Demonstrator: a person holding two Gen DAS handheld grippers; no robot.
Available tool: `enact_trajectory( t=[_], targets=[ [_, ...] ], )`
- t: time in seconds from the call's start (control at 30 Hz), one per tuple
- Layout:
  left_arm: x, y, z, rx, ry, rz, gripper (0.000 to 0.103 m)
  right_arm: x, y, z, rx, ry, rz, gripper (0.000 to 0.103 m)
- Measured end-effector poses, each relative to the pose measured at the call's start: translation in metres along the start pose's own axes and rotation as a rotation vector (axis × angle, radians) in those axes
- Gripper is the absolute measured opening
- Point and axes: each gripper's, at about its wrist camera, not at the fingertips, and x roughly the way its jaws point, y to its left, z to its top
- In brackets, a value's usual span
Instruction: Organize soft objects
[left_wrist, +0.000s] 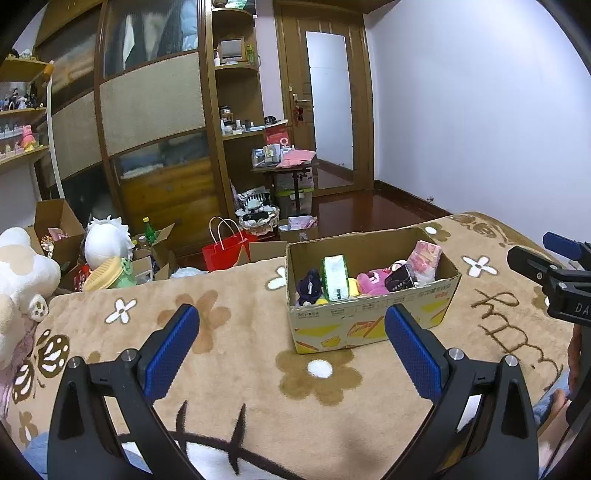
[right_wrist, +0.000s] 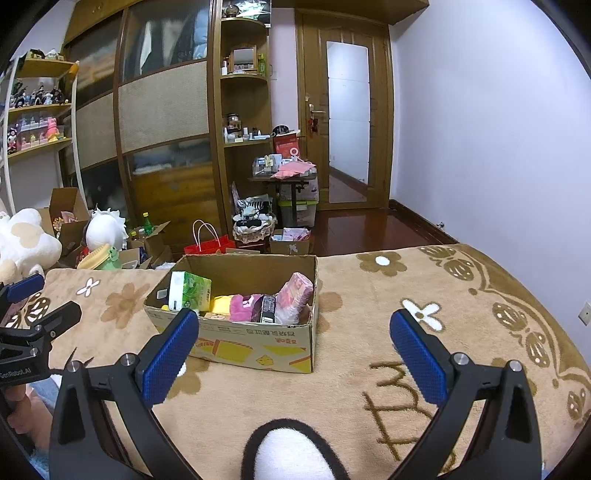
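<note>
A cardboard box (left_wrist: 369, 325) (right_wrist: 258, 343) stands open on a tan flower-patterned blanket (left_wrist: 229, 373) (right_wrist: 369, 332). Inside are a green tissue pack (left_wrist: 335, 277) (right_wrist: 188, 291), a dark purple plush (left_wrist: 310, 286), a pink plush (left_wrist: 373, 280) (right_wrist: 242, 306), a black packet (left_wrist: 400, 278) (right_wrist: 267, 308) and a pink wrapped pack (left_wrist: 426, 258) (right_wrist: 293, 295). My left gripper (left_wrist: 293, 314) (right_wrist: 48, 299) hovers open and empty in front of the box, slightly to its left. My right gripper (right_wrist: 295, 317) (left_wrist: 535, 253) is open and empty too, at the box's right.
A big white-and-tan plush (left_wrist: 22, 273) (right_wrist: 26, 243) lies at the blanket's left edge. Beyond the blanket, the floor holds a white round plush (left_wrist: 107, 240), open cartons, a red bag (left_wrist: 225, 251) and a small cluttered table (left_wrist: 284, 166). A wardrobe and a door stand behind.
</note>
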Motion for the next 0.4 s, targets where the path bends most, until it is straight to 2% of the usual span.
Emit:
enact_trajectory(
  t=[0.4],
  targets=[
    [-0.0001, 0.0018, -0.0042, 0.001, 0.004, 0.002, 0.100, 0.0015, -0.0034, 0.0001, 0.000, 0.003, -0.003, 0.103]
  ],
)
